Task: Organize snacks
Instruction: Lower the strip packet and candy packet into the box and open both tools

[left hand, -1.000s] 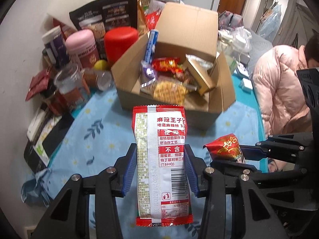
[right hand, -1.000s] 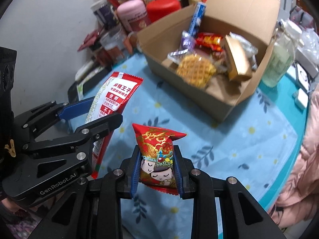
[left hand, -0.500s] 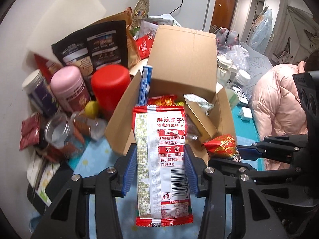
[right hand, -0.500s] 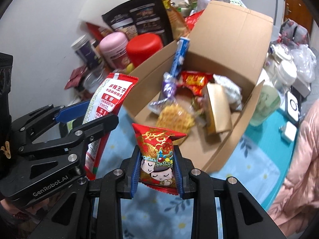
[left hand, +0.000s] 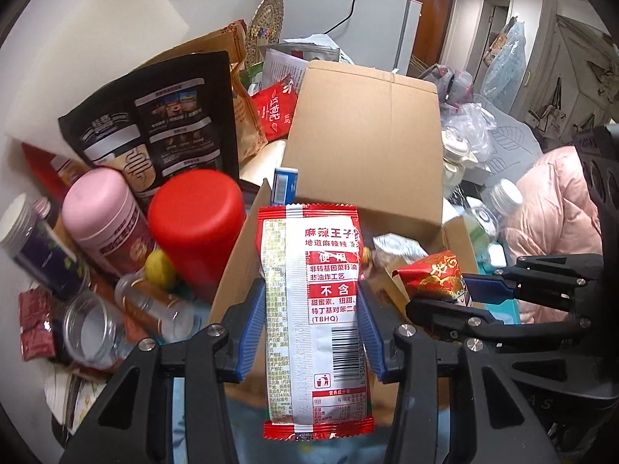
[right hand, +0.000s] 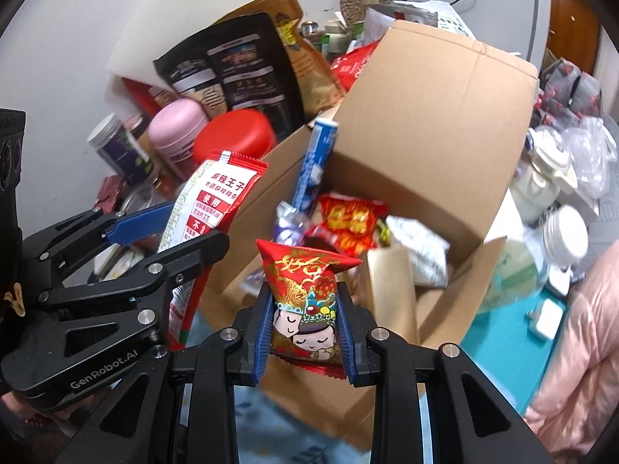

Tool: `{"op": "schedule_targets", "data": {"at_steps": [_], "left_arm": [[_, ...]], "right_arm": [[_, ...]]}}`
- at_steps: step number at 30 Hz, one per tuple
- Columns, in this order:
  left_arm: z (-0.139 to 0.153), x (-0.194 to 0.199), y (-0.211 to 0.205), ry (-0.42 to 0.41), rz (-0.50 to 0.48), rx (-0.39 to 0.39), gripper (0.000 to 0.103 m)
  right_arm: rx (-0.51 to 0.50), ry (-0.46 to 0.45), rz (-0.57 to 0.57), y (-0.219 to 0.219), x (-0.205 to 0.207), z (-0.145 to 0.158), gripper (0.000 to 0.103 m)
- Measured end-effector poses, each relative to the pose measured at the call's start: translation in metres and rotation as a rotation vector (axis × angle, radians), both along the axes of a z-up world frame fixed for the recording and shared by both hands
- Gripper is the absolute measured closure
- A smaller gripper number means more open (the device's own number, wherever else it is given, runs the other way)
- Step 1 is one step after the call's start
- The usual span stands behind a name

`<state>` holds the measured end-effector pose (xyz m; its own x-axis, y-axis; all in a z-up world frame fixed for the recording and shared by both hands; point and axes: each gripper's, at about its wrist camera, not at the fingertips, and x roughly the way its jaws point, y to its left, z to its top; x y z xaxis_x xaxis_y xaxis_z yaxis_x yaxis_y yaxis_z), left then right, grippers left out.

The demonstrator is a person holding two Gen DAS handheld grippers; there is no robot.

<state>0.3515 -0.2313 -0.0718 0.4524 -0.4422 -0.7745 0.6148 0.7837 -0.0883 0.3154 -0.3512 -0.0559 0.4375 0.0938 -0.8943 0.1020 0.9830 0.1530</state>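
Observation:
My left gripper [left hand: 311, 305] is shut on a long red-and-white snack packet [left hand: 313, 309], held upright by its middle. The packet [right hand: 211, 208] and the left gripper [right hand: 154, 232] also show at the left of the right wrist view. My right gripper [right hand: 303, 311] is shut on a small red pouch with cartoon faces [right hand: 305, 301], which also shows in the left wrist view as the pouch [left hand: 429, 274] in the right gripper [left hand: 460, 290]. Both grippers hang at the near rim of an open cardboard box [right hand: 433, 123] that holds several snacks. The held packet hides much of the box [left hand: 367, 147] interior in the left wrist view.
Left of the box stand a red canister [left hand: 197, 228], a pink canister [left hand: 102, 216], jars and a tall black pouch [left hand: 154, 123]. A blue floral cloth [right hand: 294, 440] covers the table. A person in a pink jacket [left hand: 557, 201] sits at the right, with bottles and bags behind.
Both grippers have travelled forward with their packets, from over the blue cloth to the box's near rim. The box and the canisters now loom much larger. Neither grip has altered.

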Motion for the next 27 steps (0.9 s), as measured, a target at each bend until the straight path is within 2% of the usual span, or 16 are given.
{"op": "schedule_targets", "data": {"at_steps": [8, 27], "left_arm": [[-0.018, 0.029, -0.022, 0.008, 0.0, 0.016, 0.058], [-0.087, 0.066, -0.06, 0.145, 0.01, 0.151, 0.058]], "right_arm": [[-0.03, 0.01, -0.006, -0.022, 0.028, -0.016, 0.074], [-0.068, 0.101, -0.037, -0.047, 0.057, -0.076, 0.073]]}}
